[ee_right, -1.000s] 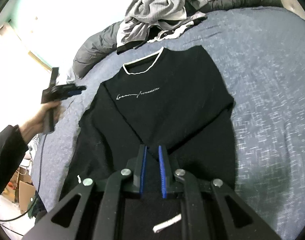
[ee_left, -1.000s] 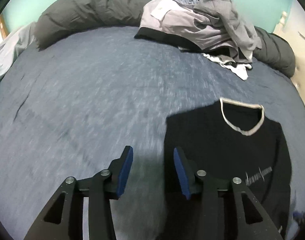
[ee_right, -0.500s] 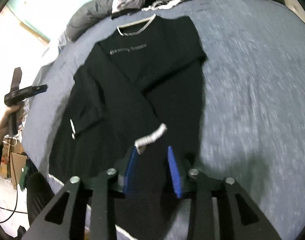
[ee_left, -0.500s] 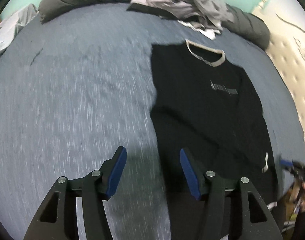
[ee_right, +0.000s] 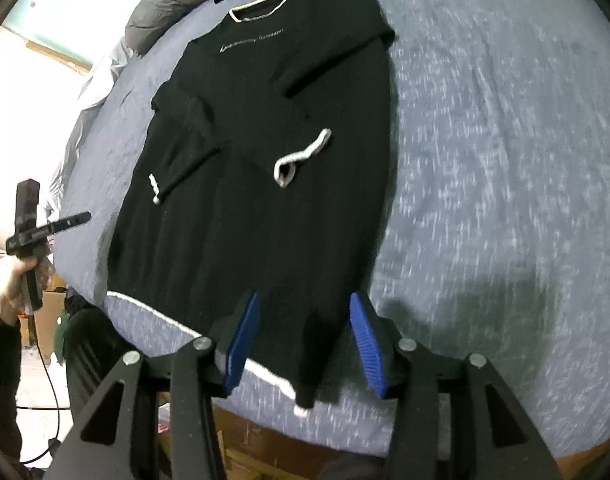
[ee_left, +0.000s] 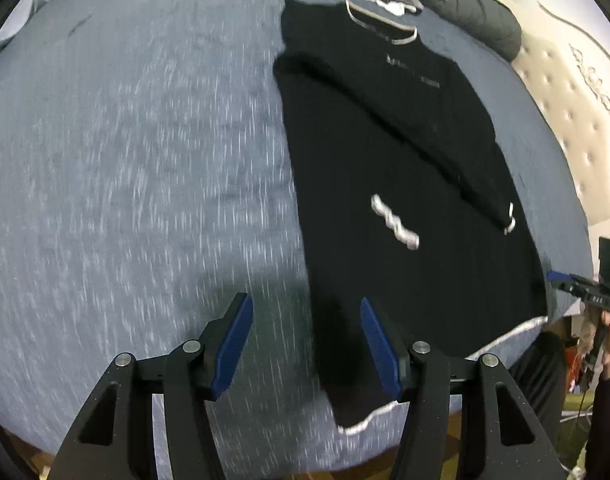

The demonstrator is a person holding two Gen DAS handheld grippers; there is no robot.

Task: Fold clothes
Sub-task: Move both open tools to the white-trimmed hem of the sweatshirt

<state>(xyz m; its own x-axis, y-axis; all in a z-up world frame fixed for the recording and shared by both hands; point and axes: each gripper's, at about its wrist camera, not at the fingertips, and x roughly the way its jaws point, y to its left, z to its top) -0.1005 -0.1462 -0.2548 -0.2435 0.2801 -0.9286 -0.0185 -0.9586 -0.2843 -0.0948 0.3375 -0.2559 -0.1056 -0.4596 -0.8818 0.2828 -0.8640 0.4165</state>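
Both grippers, left (ee_left: 305,340) and right (ee_right: 303,344), are held wide open and empty over the hem of the black sweater (ee_right: 265,128), spread on the bed (ee_right: 485,140) with 2 sleeves folded in; mid-fold is judged, a hem grasp is likely needed.

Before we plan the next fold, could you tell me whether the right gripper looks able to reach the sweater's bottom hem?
Probably yes: the right gripper is open, and the black sweater's white-edged hem lies between its fingers, nothing covering it.
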